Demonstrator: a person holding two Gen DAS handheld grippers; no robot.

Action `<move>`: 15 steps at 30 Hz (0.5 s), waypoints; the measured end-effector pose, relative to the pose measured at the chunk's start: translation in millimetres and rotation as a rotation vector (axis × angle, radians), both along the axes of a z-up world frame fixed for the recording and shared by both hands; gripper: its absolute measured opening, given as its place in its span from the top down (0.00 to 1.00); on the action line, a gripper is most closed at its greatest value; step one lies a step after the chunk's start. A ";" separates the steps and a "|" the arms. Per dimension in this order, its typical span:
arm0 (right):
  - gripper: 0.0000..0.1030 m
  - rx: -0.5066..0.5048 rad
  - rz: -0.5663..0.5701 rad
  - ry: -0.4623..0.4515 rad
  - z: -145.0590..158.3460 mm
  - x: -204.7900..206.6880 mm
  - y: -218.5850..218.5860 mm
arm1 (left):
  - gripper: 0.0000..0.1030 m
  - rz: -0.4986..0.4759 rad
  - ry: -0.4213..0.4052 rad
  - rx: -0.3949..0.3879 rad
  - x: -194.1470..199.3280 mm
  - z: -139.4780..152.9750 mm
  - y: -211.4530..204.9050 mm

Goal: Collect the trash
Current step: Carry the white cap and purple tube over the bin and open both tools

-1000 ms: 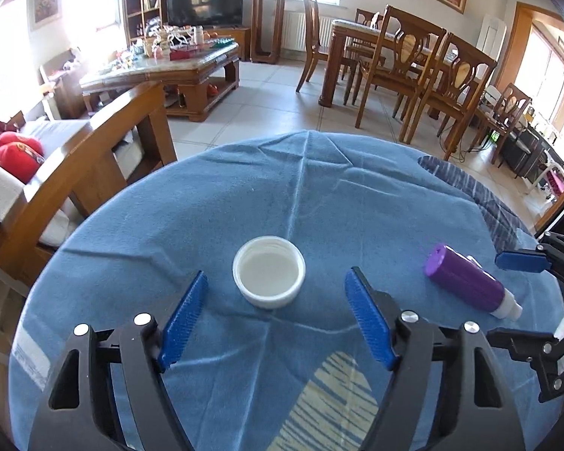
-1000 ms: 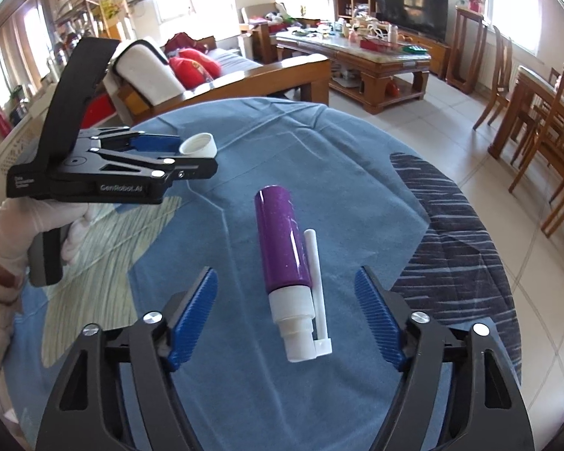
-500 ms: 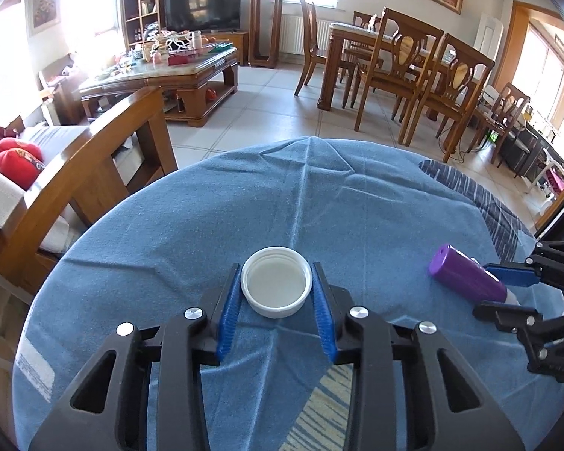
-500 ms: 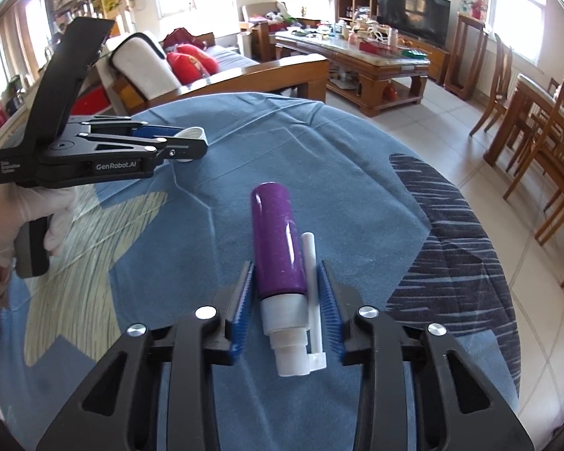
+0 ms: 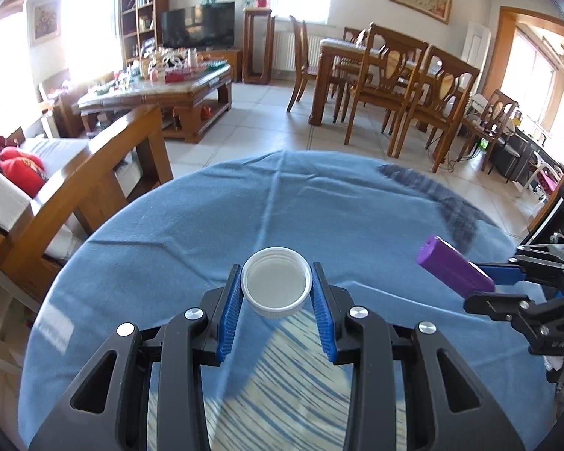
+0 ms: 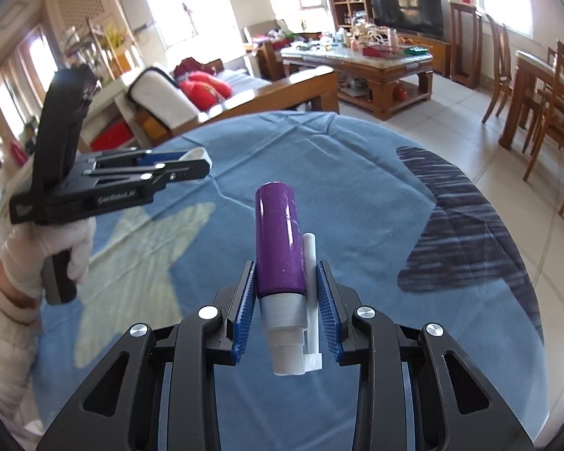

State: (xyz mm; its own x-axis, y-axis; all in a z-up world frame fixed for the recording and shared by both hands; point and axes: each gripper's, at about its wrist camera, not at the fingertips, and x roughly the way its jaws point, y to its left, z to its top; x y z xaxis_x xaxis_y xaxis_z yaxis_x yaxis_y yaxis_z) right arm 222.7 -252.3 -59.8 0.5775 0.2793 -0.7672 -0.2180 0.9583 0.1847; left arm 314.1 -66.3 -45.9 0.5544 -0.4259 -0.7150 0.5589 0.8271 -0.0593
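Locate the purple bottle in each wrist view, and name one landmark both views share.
Left wrist view: the purple bottle is at the right edge, held in the right gripper, above the blue tablecloth.
Right wrist view: the bottle is at centre, clamped between the blue pads, white nozzle end toward the camera.
Shared landmark: the television against the far wall.

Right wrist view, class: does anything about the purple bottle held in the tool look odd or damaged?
Yes. The purple plastic bottle has no cap on its white neck, and a loose thin white tube lies pinched alongside it between the right tool's pads. Nothing looks spilled on the blue tablecloth.
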 end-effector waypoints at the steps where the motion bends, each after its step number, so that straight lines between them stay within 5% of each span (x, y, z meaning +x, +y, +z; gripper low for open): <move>1: 0.69 0.018 -0.005 -0.011 4.6 -8.3 -2.5 | 0.66 -0.009 -0.012 -0.006 -8.9 4.7 -1.3; 15: 0.69 0.080 -0.092 -0.122 57.4 -127.7 -41.2 | 0.65 -0.135 -0.119 -0.089 -124.5 40.8 -48.7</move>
State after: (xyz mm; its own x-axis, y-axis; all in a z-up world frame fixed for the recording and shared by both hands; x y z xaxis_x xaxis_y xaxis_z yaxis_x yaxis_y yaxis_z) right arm 95.0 -293.5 -2.3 0.6913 0.2780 -0.6670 -0.1554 0.9586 0.2385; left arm 189.6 -115.0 -5.1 0.5662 -0.5605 -0.6044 0.6720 0.7385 -0.0554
